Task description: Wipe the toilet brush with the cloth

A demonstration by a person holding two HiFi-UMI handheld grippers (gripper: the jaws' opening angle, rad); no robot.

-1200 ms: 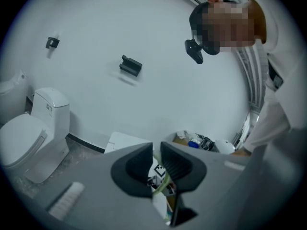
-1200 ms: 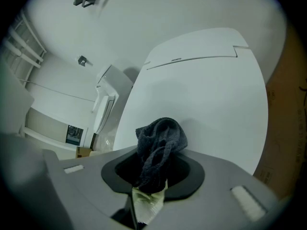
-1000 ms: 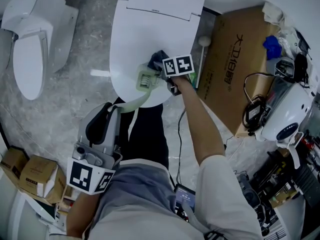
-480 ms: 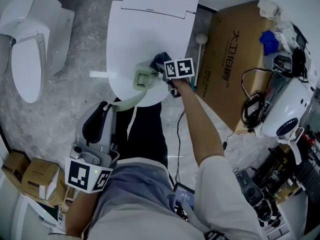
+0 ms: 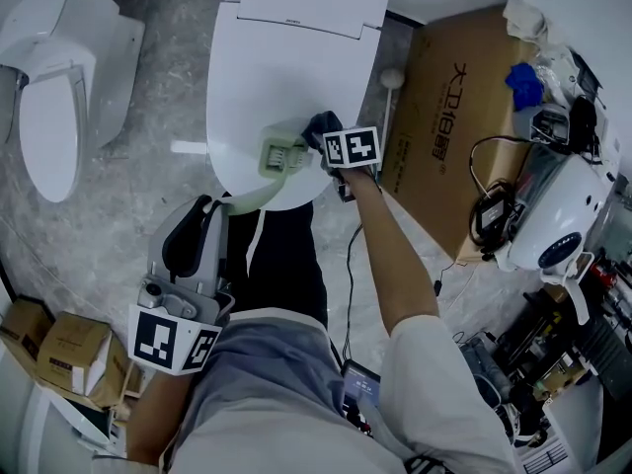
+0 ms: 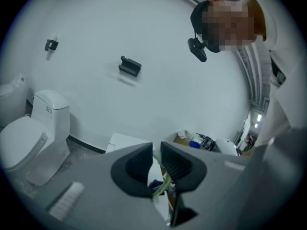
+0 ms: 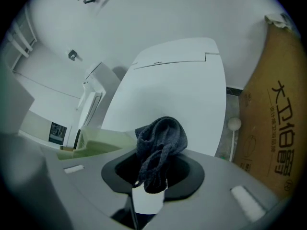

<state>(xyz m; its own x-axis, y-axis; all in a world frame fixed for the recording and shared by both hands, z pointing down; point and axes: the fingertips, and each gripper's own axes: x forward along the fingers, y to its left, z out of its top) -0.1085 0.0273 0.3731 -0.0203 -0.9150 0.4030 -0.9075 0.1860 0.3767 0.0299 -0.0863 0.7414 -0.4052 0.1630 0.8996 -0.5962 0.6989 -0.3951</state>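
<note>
A pale green toilet brush (image 5: 280, 156) is held over the closed toilet lid, its head beside the cloth. Its handle curves back into my left gripper (image 5: 212, 210), which is shut on it. In the left gripper view the green handle (image 6: 165, 186) shows in the narrow gap of that gripper (image 6: 156, 164). My right gripper (image 5: 320, 144) is shut on a dark blue-grey cloth (image 5: 318, 124). The bunched cloth (image 7: 160, 140) rises out of the right gripper (image 7: 153, 166), with the green brush (image 7: 96, 145) just to its left.
A white toilet with its lid (image 5: 286, 57) shut lies under the brush. A second toilet (image 5: 59, 77) stands at the left. A big cardboard box (image 5: 464, 117) and a white-knobbed stick (image 5: 393, 79) are to the right, then a white machine (image 5: 558, 225) with cables. Small boxes (image 5: 59, 349) sit bottom left.
My right gripper with the cloth has drawn a little toward the person, alongside the brush head. The left gripper keeps its hold on the handle.
</note>
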